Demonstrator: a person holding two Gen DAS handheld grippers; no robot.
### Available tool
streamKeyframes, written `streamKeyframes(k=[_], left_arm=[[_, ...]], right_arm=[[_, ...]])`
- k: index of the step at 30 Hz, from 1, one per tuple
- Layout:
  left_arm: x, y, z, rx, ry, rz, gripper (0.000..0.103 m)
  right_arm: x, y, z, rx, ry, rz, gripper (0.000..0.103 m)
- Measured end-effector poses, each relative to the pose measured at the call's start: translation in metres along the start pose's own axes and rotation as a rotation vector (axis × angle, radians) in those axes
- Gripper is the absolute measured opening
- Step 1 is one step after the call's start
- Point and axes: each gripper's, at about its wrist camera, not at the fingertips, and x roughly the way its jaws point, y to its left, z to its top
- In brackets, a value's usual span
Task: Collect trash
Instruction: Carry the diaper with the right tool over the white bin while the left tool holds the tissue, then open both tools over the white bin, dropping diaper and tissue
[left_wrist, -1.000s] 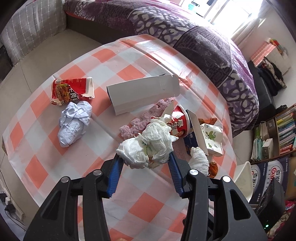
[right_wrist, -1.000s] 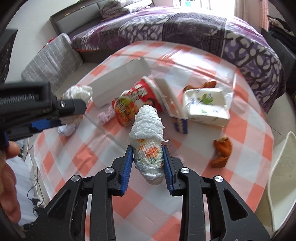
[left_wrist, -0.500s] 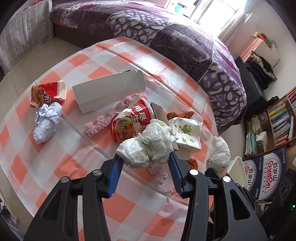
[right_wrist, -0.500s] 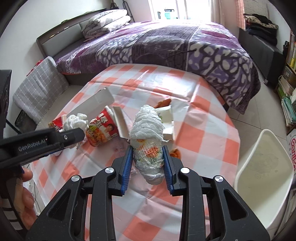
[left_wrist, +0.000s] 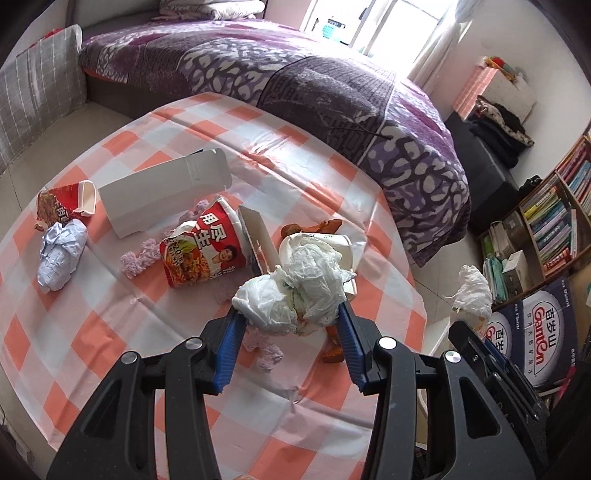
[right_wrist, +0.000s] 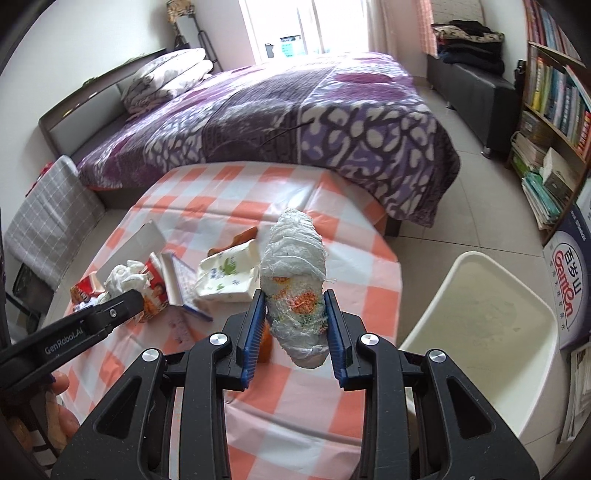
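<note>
While the left gripper (left_wrist: 290, 314) clamps a crumpled white tissue wad (left_wrist: 291, 291) above the checkered table (left_wrist: 110, 332), the right gripper (right_wrist: 295, 314) pinches a stained paper roll (right_wrist: 295, 280). It hangs over the table's edge, near the white bin (right_wrist: 480, 314).

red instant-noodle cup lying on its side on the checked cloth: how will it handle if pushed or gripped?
The red paper instant-noodle cup lies on its side, so a push would probably roll it in an arc. It looks empty and dented, likely light. Its thin wall may crush under a firm pinch.
</note>
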Motion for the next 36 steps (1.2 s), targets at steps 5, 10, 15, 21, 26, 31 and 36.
streamKeyframes(k=[5,10,15,21,26,31,36], left_arm=[[-0.004,-0.021,-0.003,0.040,-0.048,-0.004,0.049],[0.001,-0.040,-0.010,0.081,-0.051,-0.008,0.049],[0.010,-0.061,-0.018,0.128,-0.035,-0.020,0.049],[0.022,-0.092,-0.033,0.193,-0.010,-0.047,0.049],[0.033,-0.120,-0.048,0.252,0.019,-0.079,0.049],[0.044,-0.145,-0.065,0.294,0.066,-0.126,0.049],[0.054,-0.171,-0.083,0.350,0.100,-0.145,0.049]], right_arm=[[-0.009,-0.026,0.003,0.054,-0.013,-0.012,0.031],[-0.016,-0.048,0.006,0.100,-0.021,-0.026,0.031],[-0.022,-0.074,0.009,0.161,-0.023,-0.031,0.031],[-0.028,-0.108,0.008,0.226,-0.026,-0.071,0.032],[-0.035,-0.144,0.006,0.293,-0.023,-0.116,0.033],[-0.047,-0.179,0.002,0.381,-0.042,-0.169,0.061],[-0.059,-0.214,0.000,0.486,-0.064,-0.189,0.079]])
